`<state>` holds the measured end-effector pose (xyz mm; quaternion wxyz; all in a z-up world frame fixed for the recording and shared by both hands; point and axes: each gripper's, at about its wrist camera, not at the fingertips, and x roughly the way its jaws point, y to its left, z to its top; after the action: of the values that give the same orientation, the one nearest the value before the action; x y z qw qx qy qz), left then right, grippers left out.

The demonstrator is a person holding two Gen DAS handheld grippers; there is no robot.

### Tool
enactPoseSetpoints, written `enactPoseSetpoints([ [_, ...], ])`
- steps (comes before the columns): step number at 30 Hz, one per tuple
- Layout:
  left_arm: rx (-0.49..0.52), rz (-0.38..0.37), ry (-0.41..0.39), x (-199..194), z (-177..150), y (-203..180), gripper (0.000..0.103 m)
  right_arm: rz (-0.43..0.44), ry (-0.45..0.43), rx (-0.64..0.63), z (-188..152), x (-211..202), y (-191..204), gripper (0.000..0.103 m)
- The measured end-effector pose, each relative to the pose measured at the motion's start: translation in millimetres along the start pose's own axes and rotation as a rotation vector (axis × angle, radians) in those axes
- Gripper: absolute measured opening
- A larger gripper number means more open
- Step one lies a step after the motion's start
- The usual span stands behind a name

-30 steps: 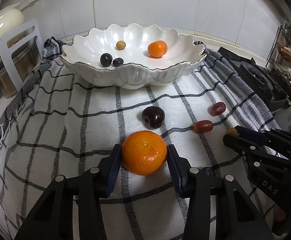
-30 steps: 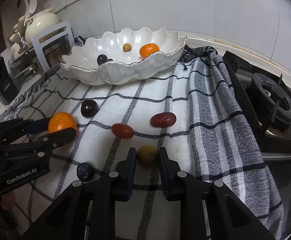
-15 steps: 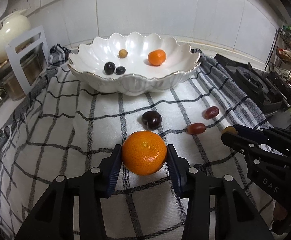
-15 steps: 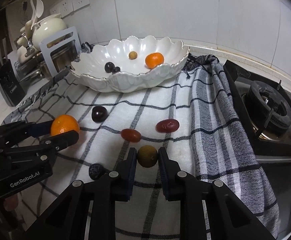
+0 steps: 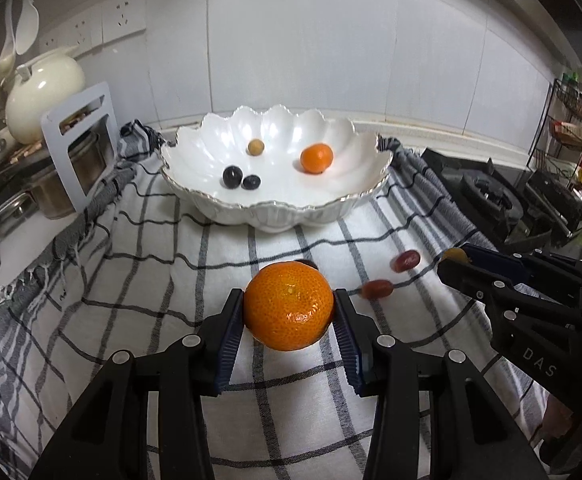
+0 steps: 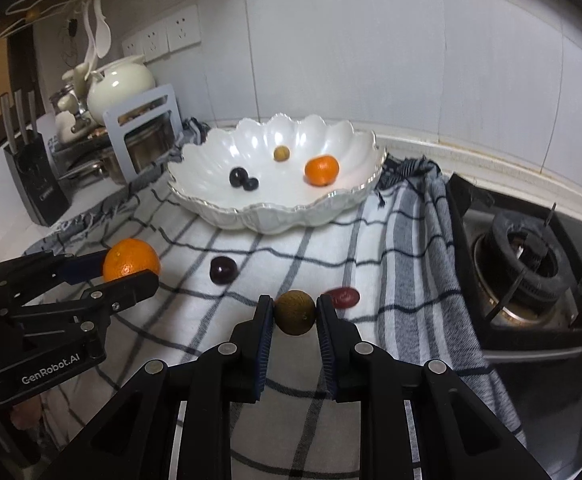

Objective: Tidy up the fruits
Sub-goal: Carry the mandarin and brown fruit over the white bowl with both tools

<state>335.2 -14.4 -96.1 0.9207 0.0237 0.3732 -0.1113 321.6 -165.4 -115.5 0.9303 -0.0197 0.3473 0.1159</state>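
My left gripper [image 5: 289, 312] is shut on an orange mandarin [image 5: 289, 306], held above the checked cloth [image 5: 131, 280]. My right gripper [image 6: 295, 314] is shut on a small brown round fruit [image 6: 295, 312], also lifted off the cloth. A white scalloped bowl [image 5: 219, 200] stands at the far end of the cloth and holds a second mandarin [image 5: 317, 158], two dark grapes [image 5: 241, 179] and a small tan fruit [image 5: 255, 147]. On the cloth lie two red oval fruits [image 5: 377, 289] [image 5: 407, 260] and a dark plum [image 6: 223, 270].
A gas stove [image 6: 527, 264] borders the cloth on the right. At the left stand a metal pot behind a grey holder [image 5: 81, 148], a cream teapot [image 5: 43, 96] and a knife block [image 6: 37, 184]. A wire rack [image 5: 571, 120] sits far right.
Both grippers have risen with their fruit and tilted up, so the bowl and wall sit lower in view. The dark plum is now mostly hidden behind the held mandarin in the left wrist view.
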Motion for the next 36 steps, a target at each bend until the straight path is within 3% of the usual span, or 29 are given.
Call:
enactPoseSetpoints([
  [19,0.005,0.044,-0.144,-43.7,28.7,-4.6,0.043,-0.008,-0.155,-0.031,40.3,-38.6,-0.9,0.024],
  [27,0.017,0.085,-0.204,-51.0,46.0,-3.6,0.043,-0.012,-0.187,-0.035,55.9,-38.7,-5.7,0.024],
  [36,0.001,0.081,-0.240,-50.6,65.5,1.1,0.043,-0.006,-0.234,-0.037,80.3,-38.6,-7.3,0.024],
])
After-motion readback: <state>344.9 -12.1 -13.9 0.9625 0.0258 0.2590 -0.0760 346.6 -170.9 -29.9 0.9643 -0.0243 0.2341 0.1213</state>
